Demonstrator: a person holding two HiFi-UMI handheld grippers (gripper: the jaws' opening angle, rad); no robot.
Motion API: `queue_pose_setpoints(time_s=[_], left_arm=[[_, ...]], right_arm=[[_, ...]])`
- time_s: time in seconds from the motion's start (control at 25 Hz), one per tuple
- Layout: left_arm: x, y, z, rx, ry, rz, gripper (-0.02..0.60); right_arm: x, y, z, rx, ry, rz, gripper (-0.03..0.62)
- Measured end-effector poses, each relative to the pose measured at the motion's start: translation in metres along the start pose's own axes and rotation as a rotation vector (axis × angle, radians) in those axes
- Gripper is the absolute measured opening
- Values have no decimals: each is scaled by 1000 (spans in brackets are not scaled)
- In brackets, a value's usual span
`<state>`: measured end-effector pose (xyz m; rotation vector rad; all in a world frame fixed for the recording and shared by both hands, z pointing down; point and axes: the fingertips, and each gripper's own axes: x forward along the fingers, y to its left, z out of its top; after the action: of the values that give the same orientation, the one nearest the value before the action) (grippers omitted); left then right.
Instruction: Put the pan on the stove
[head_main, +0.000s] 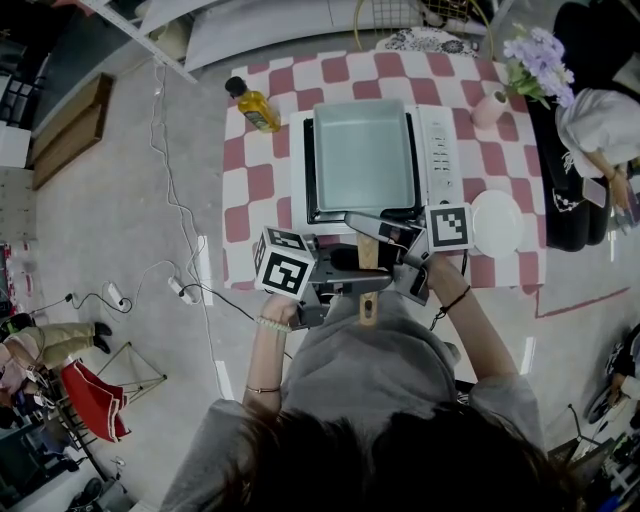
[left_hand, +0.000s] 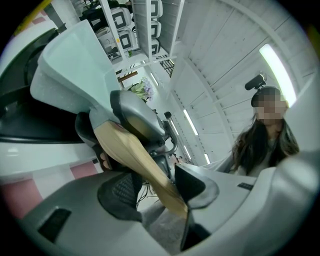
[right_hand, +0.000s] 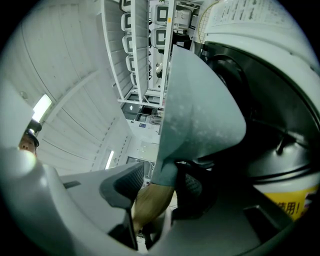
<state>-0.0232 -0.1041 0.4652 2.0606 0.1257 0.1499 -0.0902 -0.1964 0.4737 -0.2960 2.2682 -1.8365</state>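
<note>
A square pale-green pan (head_main: 362, 150) sits on the black top of the white stove (head_main: 440, 150) on the checkered table. Its wooden handle (head_main: 367, 252) points toward me over the table's front edge. My left gripper (head_main: 350, 275) reaches in from the left and is shut on the outer wooden part of the handle (left_hand: 135, 155), which crosses between its pads (left_hand: 120, 192). My right gripper (head_main: 385, 245) comes from the right, shut on the handle (right_hand: 150, 200) where the wood meets the pan's neck. The right gripper view shows the pan's wall (right_hand: 200, 115) beside the stove (right_hand: 280, 125).
A bottle of yellow oil (head_main: 255, 106) stands at the table's back left. A white plate (head_main: 497, 222) lies right of the stove, and a pink vase with purple flowers (head_main: 490, 108) stands behind it. Another person (head_main: 600, 130) is at the table's right side. Cables trail over the floor on the left.
</note>
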Motion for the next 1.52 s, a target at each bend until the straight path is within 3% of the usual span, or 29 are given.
queue_pose_setpoints(time_s=[0.44, 0.68, 1.08, 1.52], left_arm=[[-1, 3, 4, -48, -69, -35, 206], [-2, 6, 7, -52, -98, -11, 207], [-10, 9, 11, -61, -137, 28, 240], [-24, 7, 6, -40, -151, 98, 239]], right_arm=[[0, -3, 1, 16, -1, -7, 189], [0, -2, 1, 24, 8, -9, 190], [-5, -2, 4, 26, 4, -30, 249], [-24, -3, 6, 13, -14, -69, 249]])
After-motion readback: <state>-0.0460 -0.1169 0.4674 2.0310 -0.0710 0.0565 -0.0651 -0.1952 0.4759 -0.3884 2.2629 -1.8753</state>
